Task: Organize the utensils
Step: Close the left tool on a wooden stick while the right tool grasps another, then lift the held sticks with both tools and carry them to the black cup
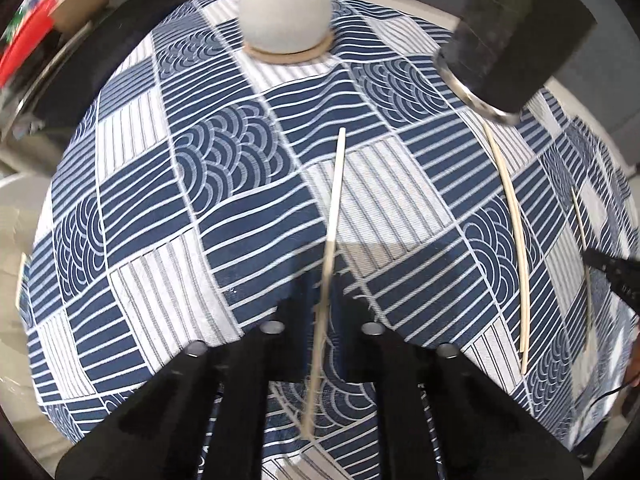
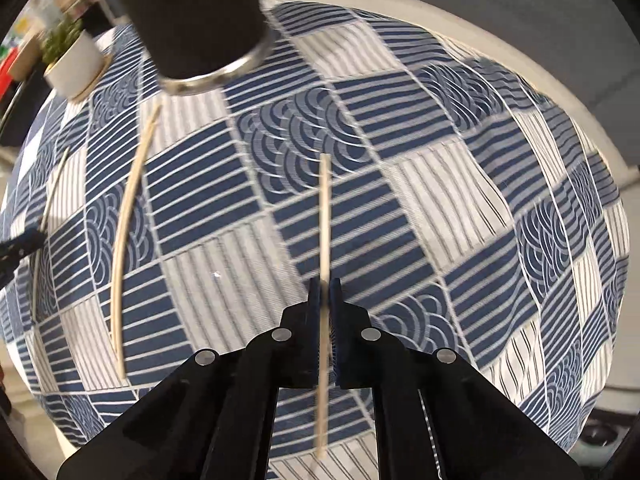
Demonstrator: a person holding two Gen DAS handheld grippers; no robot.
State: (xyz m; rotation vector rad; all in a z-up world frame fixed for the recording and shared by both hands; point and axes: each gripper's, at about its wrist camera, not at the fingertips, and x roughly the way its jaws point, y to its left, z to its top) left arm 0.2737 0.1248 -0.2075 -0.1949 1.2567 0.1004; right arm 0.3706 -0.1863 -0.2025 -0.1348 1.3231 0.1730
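Each black two-finger gripper, left [image 1: 326, 312] and right [image 2: 325, 300], is clamped mid-shaft on a thin pale wooden chopstick [image 1: 335, 200] [image 2: 325, 216], lifted above the counter's blue-and-white patterned cloth [image 1: 224, 216], probably for dropping into the dark cylindrical metal-rimmed holder [image 1: 516, 40] beyond. A loose chopstick pair [image 1: 516, 240] lies between them; a white ceramic plant pot [image 1: 286, 12] stands farthest.

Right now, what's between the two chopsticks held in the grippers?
One loose pair of chopsticks lies on the blue patterned tablecloth between the right-held chopstick and the left-held chopstick; otherwise bare cloth. Both wrist views show it.
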